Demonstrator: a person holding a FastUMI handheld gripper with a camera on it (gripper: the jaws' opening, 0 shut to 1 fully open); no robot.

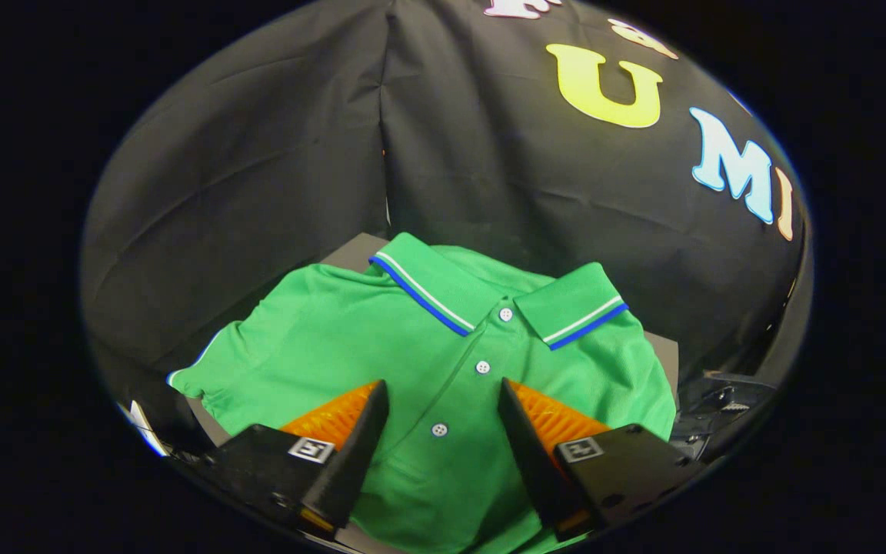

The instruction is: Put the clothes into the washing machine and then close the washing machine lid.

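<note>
green polo shirt (351,338) | blue-and-white striped collar, buttoned | lying flat, front up | on grey surface

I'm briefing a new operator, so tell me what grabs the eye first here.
The green polo shirt stands out, spread flat on a grey surface before the black cloth wall. Its collar with blue and white stripes lies beyond the fingers, and its button placket runs between them. The gripper is open above the shirt, its fingers on either side of the lowest button.
</note>
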